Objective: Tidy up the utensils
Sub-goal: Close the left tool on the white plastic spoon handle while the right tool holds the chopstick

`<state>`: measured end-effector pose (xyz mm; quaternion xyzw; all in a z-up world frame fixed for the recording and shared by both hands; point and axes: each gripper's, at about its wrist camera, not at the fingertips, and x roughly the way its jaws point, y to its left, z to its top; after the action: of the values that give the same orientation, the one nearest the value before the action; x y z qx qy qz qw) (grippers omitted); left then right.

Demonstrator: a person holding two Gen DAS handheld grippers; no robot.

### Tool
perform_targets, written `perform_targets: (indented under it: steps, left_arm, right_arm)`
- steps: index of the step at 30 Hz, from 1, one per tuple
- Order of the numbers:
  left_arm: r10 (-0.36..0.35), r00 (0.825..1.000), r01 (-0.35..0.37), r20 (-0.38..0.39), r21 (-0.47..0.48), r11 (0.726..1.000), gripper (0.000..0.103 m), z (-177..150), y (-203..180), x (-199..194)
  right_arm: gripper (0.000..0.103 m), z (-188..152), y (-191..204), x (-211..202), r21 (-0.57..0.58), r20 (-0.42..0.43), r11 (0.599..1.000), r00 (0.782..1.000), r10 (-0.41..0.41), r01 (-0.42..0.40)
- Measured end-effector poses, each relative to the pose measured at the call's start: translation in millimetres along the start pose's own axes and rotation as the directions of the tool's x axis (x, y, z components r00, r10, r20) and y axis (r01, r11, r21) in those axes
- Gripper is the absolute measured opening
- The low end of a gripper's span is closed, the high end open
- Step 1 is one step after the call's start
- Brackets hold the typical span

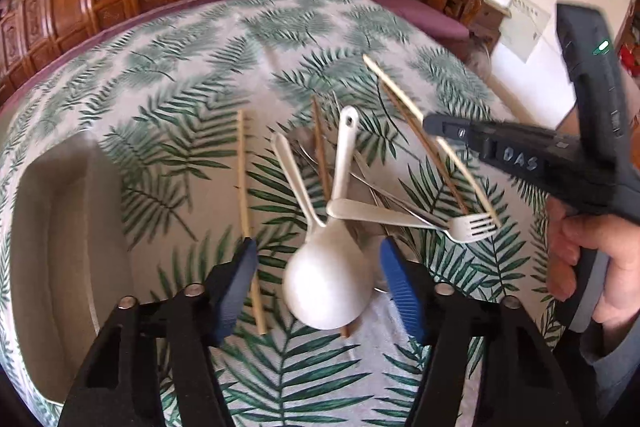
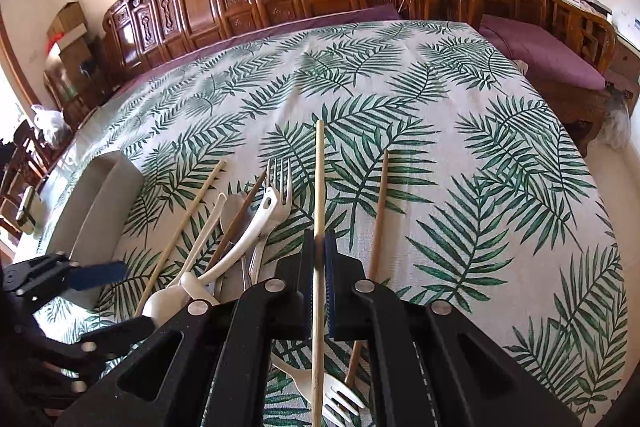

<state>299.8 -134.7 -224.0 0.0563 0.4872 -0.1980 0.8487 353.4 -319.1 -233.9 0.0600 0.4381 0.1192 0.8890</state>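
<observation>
Chopstick [image 2: 319, 187]: pale bamboo, pinched mid-shaft between the closed fingers of the right gripper [image 2: 319, 251]; light, stiff, slippery
Utensil pile [image 1: 344, 195]: spoons, forks, chopsticks heaped on the bench [image 2: 460, 155]
Left gripper [image 1: 316, 279]: fingers wide apart over a white spoon [image 1: 328, 287], holding nothing
Tray [image 1: 52, 259]: left of the pile

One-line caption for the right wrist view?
Right gripper shut on a chopstick beside a utensil pile on a leaf-print tablecloth.

Handwritten letters reading "DAS" are seen on the dark body of the right claw [image 1: 436, 127]. Other printed signs are too blurred to be read.
</observation>
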Motion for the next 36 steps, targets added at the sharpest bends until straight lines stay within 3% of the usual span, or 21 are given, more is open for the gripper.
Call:
perform_targets:
  steps: [5,10,22,36]
  left_arm:
    - [0.046,0.998,-0.043,-0.053,0.067,0.997,0.046,8.5,-16.9,17.2]
    - [0.128,0.985,-0.118,-0.114,0.090,0.989,0.044,16.7,-15.4,38.8]
    - [0.135,0.986,-0.131,-0.098,0.053,0.990,0.012,18.7,2.7,22.2]
    - [0.152,0.975,-0.143,-0.161,0.067,0.987,0.008,30.0,21.5,33.3]
  right_arm:
    - [0.006,-0.5,-6.4,-7.9,0.011,0.015,1.000,1.000,0.024,-0.024]
    - [0.006,-1.6,-7.3,-8.6,0.014,0.016,0.999,0.999,0.038,-0.039]
    - [0.006,-1.3,-2.3,-10.8,0.007,0.021,0.998,0.998,0.066,-0.067]
    - [0.006,-1.6,2.1,-9.7,-0.006,0.016,0.997,0.997,0.074,-0.074]
